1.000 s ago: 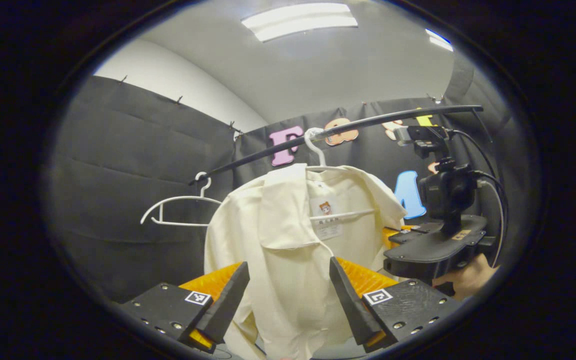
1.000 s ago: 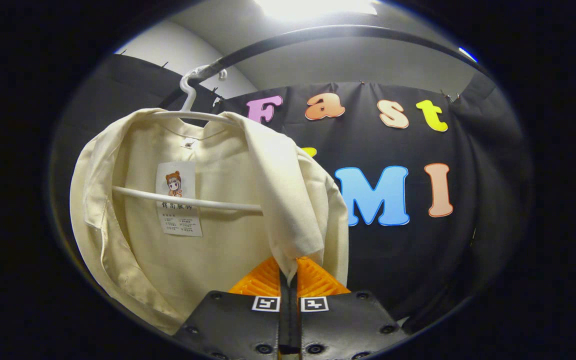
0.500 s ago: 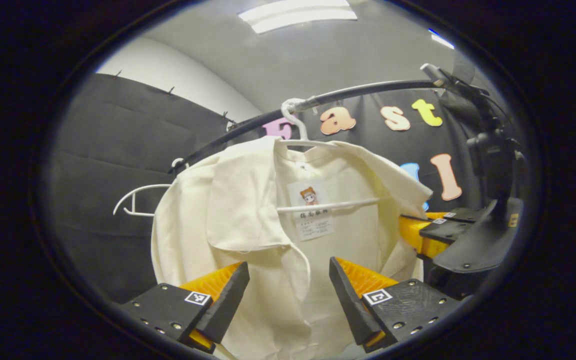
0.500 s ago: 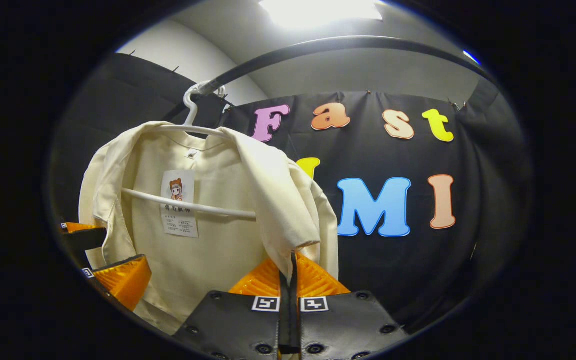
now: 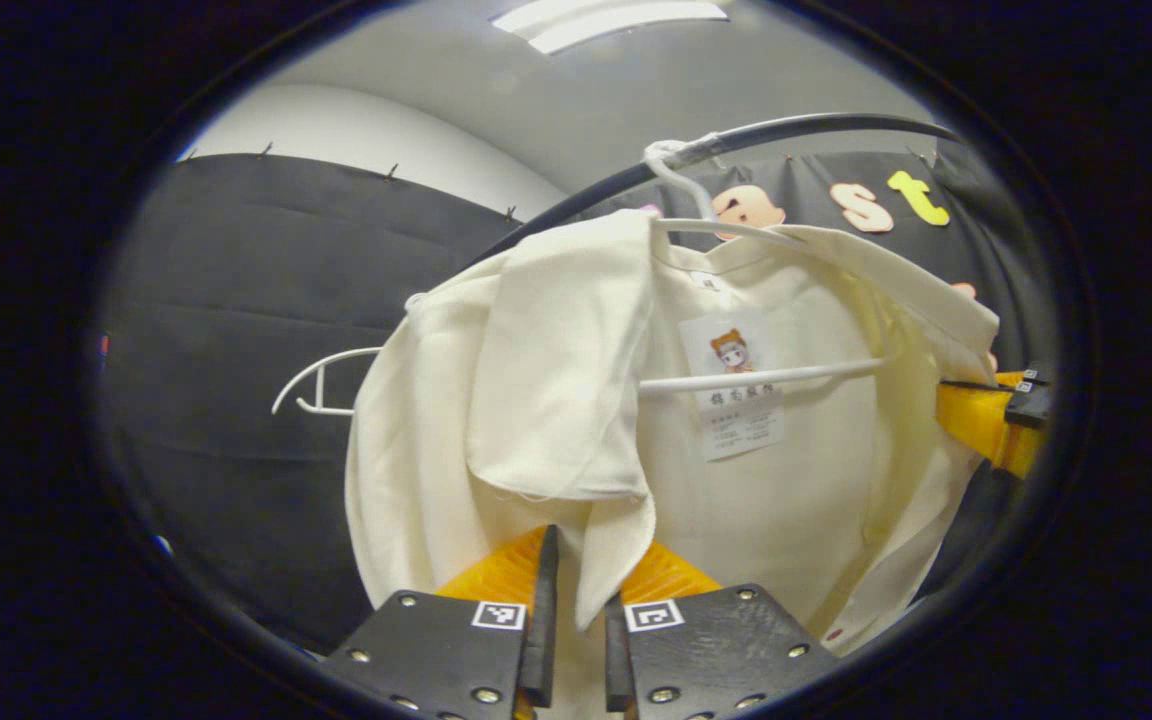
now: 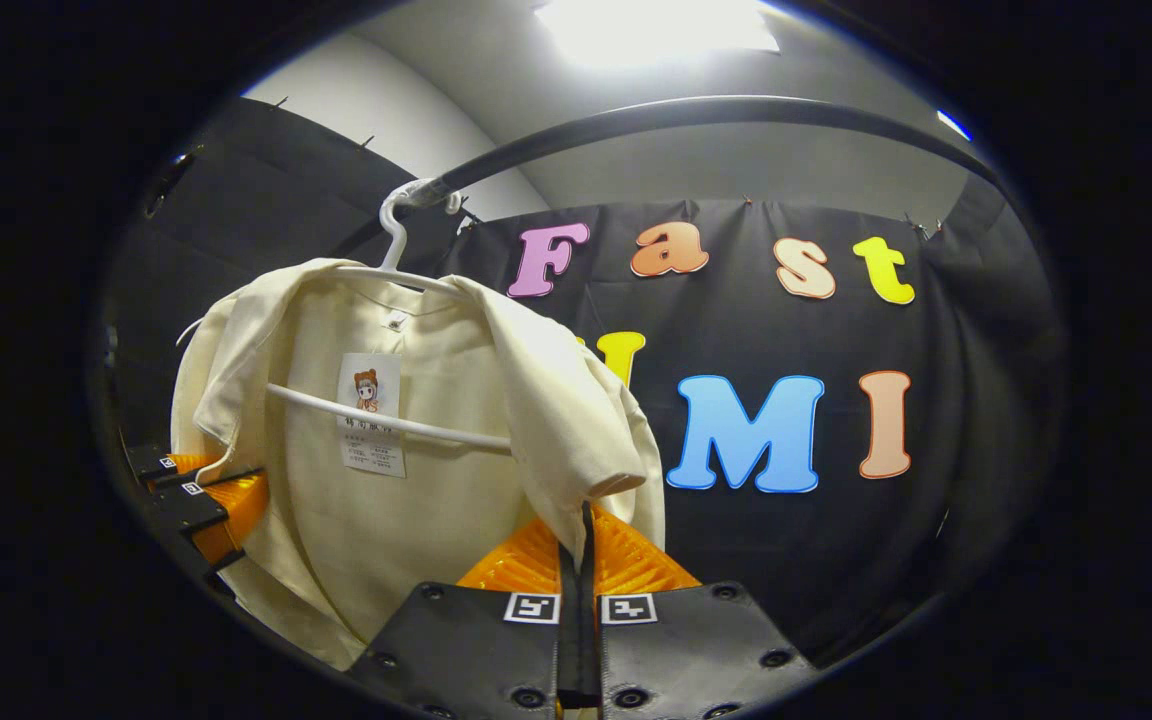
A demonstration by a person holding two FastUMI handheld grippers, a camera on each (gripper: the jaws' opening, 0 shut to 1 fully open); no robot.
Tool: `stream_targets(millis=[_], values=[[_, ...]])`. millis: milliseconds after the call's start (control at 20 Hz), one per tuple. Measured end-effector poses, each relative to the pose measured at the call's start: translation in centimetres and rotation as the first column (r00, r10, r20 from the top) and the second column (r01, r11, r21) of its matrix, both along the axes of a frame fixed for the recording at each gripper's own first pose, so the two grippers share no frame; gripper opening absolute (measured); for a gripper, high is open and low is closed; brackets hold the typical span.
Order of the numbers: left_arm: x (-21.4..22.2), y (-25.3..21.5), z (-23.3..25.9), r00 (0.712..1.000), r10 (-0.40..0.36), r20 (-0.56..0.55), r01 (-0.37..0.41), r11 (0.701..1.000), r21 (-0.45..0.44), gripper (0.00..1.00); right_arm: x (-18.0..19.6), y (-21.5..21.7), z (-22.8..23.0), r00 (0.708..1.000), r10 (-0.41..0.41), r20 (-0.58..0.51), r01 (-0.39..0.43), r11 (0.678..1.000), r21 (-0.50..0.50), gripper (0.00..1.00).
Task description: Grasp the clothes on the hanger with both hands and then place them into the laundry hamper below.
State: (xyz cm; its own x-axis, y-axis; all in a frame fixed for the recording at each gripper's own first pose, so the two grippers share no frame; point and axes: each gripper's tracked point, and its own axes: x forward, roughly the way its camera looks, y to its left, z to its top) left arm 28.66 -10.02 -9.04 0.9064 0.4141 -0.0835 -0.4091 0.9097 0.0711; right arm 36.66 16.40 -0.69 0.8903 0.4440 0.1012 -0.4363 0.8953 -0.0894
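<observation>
Cream woven shirt [image 5: 786,470] on thin white hanger [image 5: 736,378], front edges pinched

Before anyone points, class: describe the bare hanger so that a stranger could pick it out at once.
Find the black rail arching overhead. Two white hangers hang from it: one carries the cream shirt; the bare hanger sits behind the shirt's far shoulder, against black cloth, carrying nothing.

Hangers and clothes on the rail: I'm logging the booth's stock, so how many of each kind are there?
Shirt: 1
White hanger carrying the shirt: 1
Bare white hanger behind it: 1
Black rail: 1
Total: 4
</observation>
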Motion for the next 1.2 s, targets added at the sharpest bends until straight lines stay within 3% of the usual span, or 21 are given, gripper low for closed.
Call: stream_targets(millis=[100, 150, 350, 800, 1000, 1200], values=[[-1.5, 1.1, 1.2, 0.999, 0.022, 0.028, -0.022, 1.000, -0.013, 0.02, 0.4, -0.4, 0.5, 1.000, -0.016, 0.018, 0.016, 1.000, 0.002, 0.01], [-2.0, 2.0, 2.0, 0.998, 0.038, 0.043, -0.039, 0.999, 0.011, 0.01, 0.7, -0.8, 0.9, 0.999, -0.031, 0.029, 0.031, 1.000, 0.005, 0.01], [-4.2, 4.2, 6.6, 0.991, 0.059, 0.120, -0.072, 0.992, 0.106, 0.01, 2.4, -2.3, 2.2, 0.991, -0.105, 0.088, 0.105, 0.994, 0.007, 0.01], [-7.3, 11.5, 15.0, 0.957, 0.133, 0.259, -0.185, 0.964, 0.192, 0.01, 7.0, -5.0, 6.0, 0.963, -0.230, 0.141, 0.218, 0.971, 0.095, 0.01], [-5.8, 13.7, 17.5, 0.945, 0.133, 0.299, -0.210, 0.948, 0.241, 0.02, 9.0, -4.4, 7.1, 0.958, -0.245, 0.153, 0.229, 0.967, 0.115, 0.00], [-3.1, 15.2, 17.3, 0.949, 0.120, 0.292, -0.191, 0.954, 0.231, 0.01, 11.5, -3.4, 7.6, 0.959, -0.239, 0.152, 0.223, 0.968, 0.112, 0.01]])
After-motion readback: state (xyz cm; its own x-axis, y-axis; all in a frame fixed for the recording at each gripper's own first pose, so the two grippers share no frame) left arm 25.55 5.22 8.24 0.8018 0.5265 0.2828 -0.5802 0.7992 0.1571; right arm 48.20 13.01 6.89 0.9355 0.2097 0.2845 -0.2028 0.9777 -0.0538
